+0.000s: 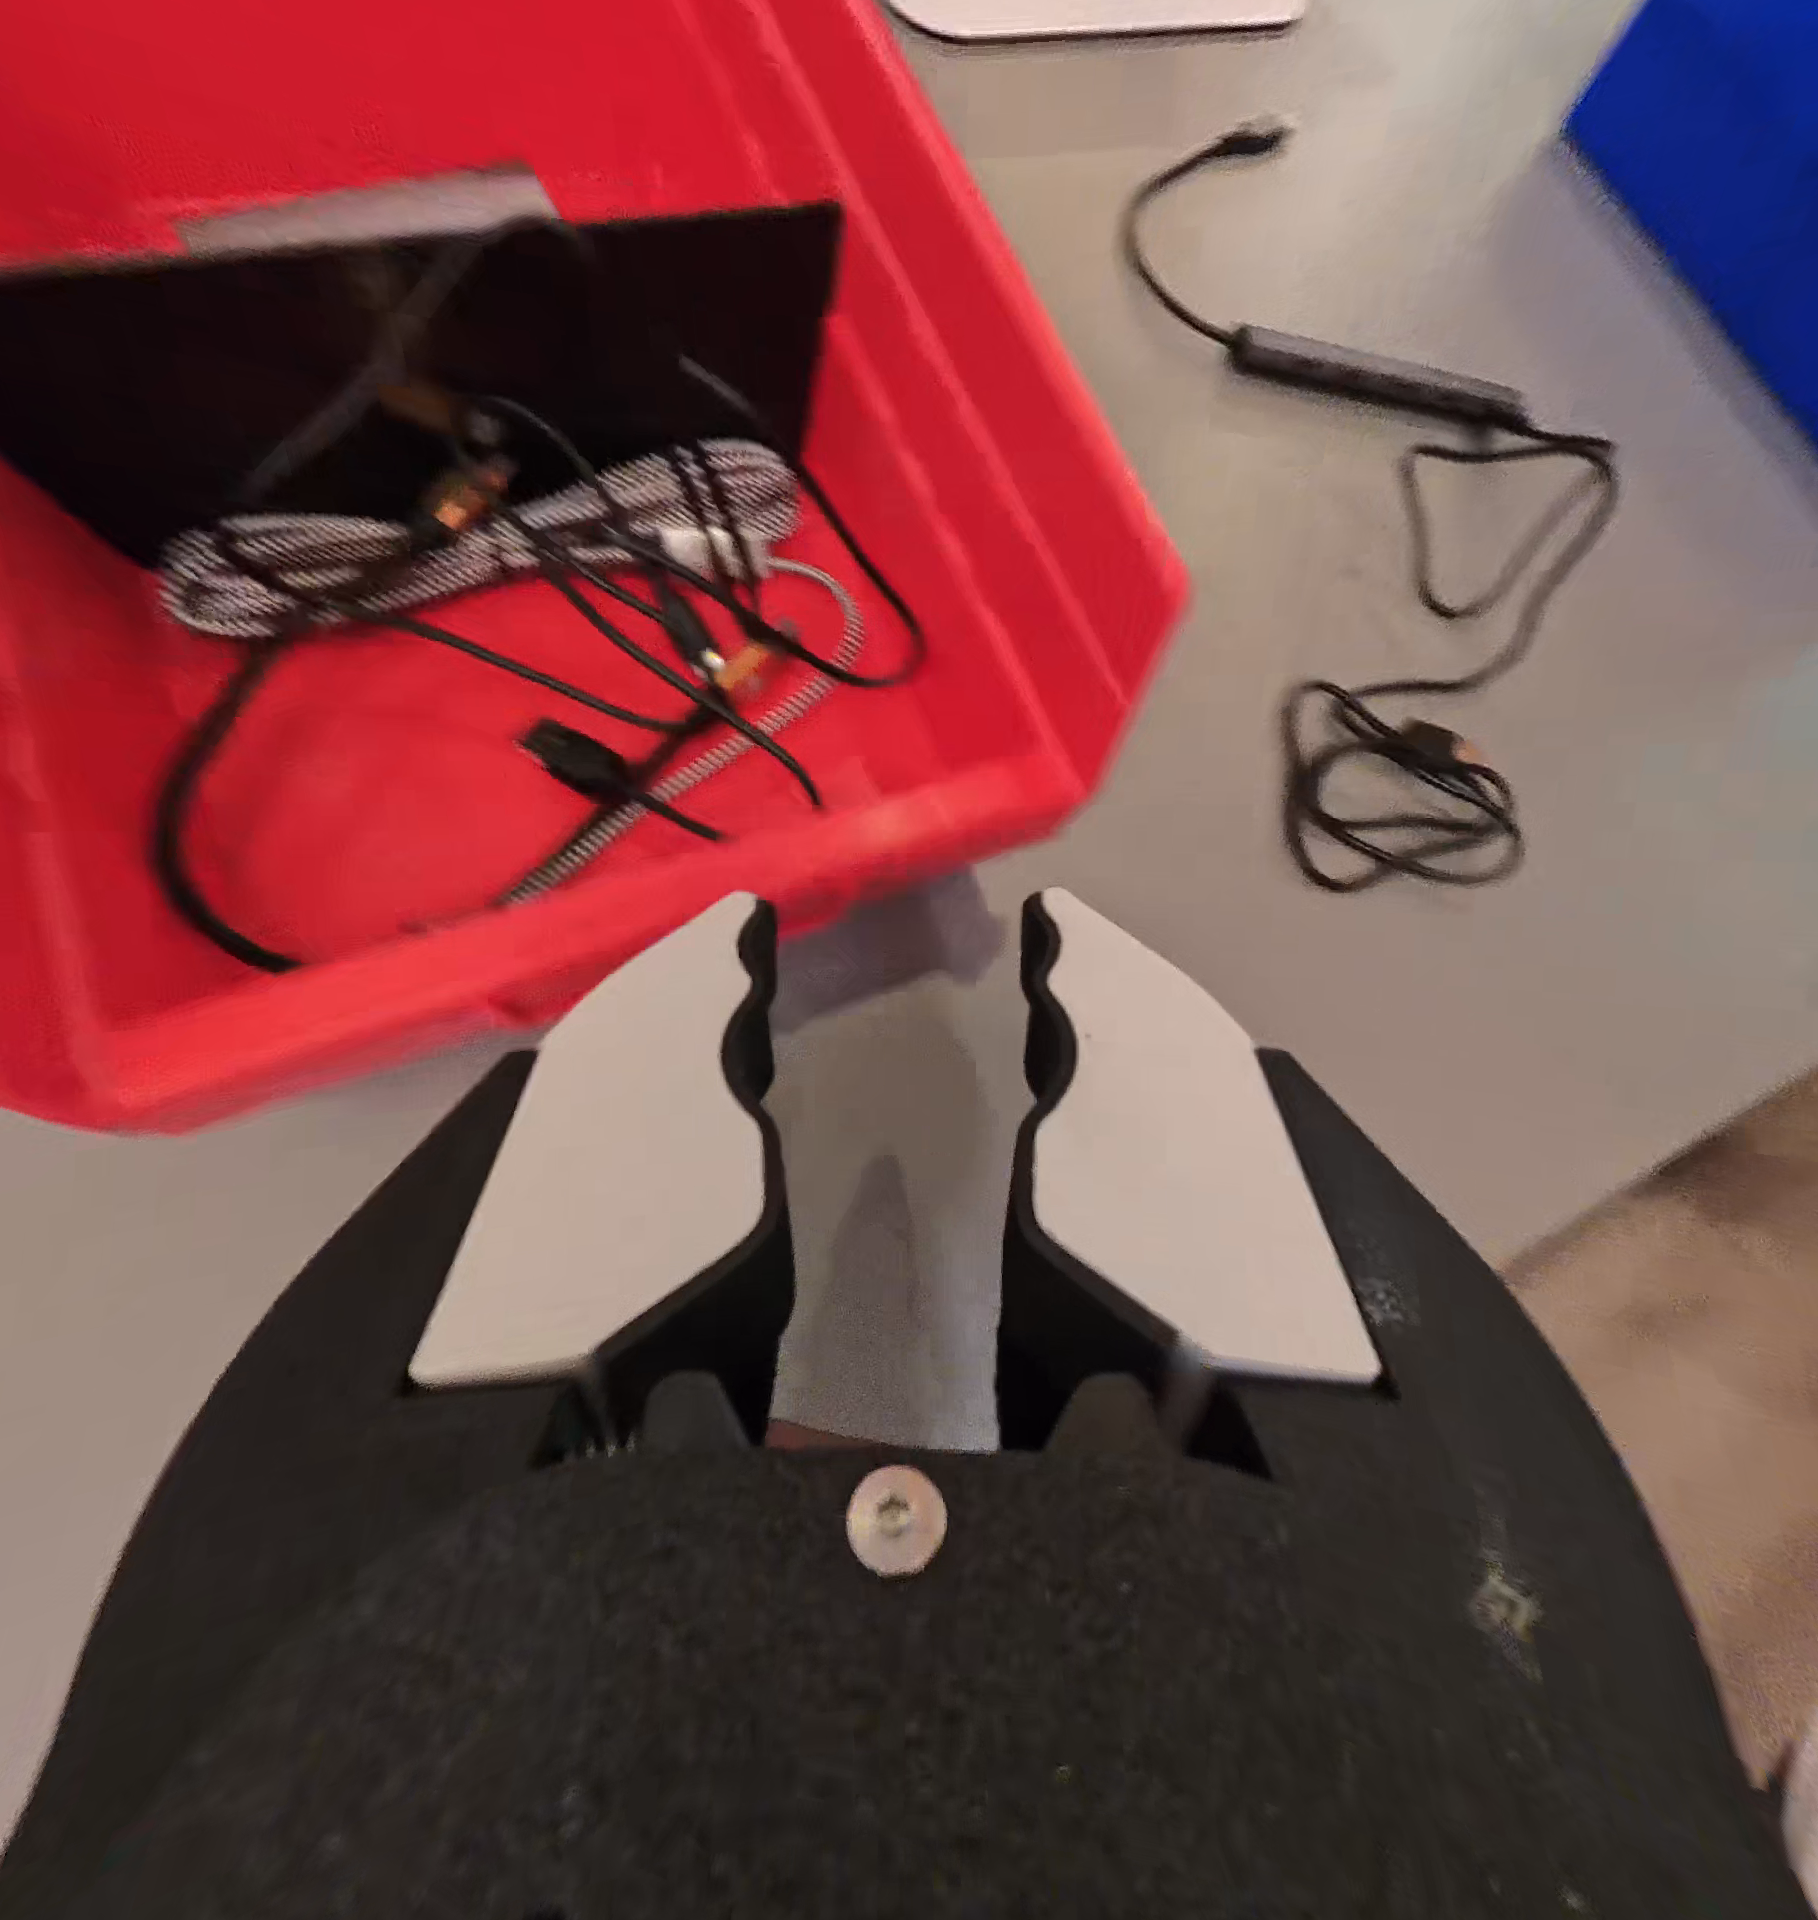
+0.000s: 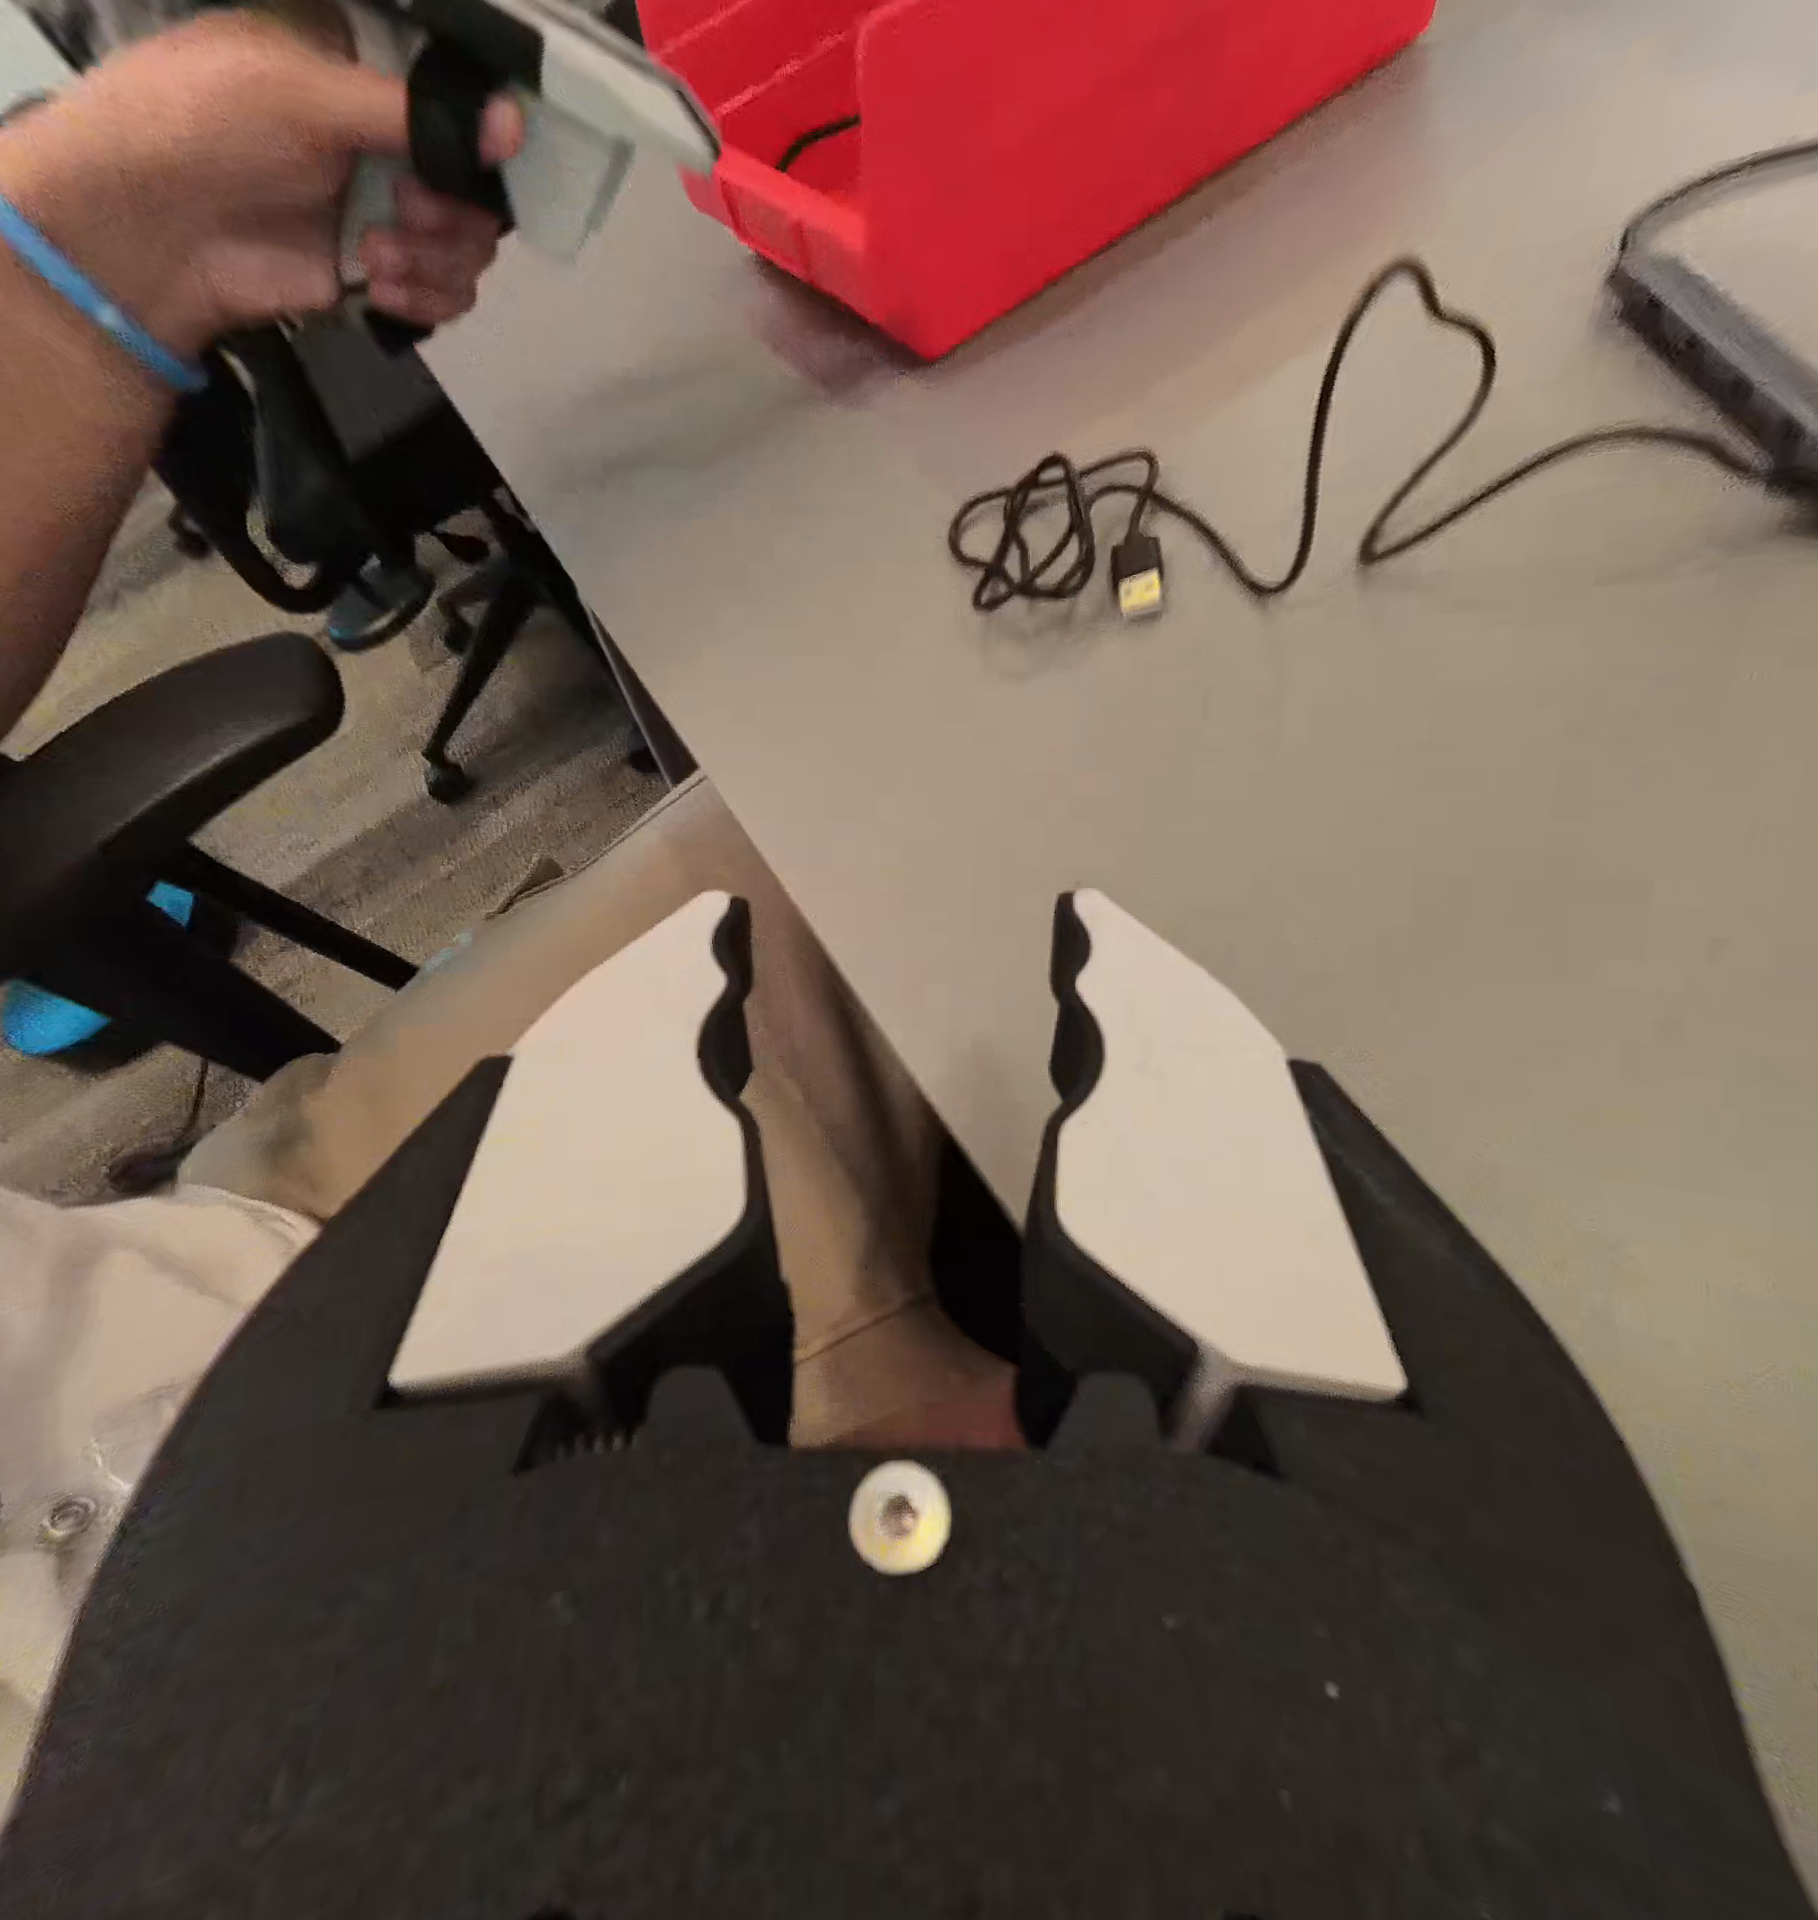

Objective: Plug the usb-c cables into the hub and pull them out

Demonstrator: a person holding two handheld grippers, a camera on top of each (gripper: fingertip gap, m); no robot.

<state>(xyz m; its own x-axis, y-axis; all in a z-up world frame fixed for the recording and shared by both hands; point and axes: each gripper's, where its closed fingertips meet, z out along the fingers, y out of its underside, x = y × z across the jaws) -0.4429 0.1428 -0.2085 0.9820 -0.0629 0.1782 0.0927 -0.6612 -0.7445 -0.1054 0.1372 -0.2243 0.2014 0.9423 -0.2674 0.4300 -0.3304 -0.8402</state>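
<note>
The dark slim hub lies on the grey desk, a black cable plugged in. Both grippers, left and right, hover with jaws released, empty.

Red bin on grey table, blue box nearby.

Dark slim hub flat on grey bench, own lead curling away. Black cable plugged into its end, rest bundled loose, USB-A plug free.
</note>
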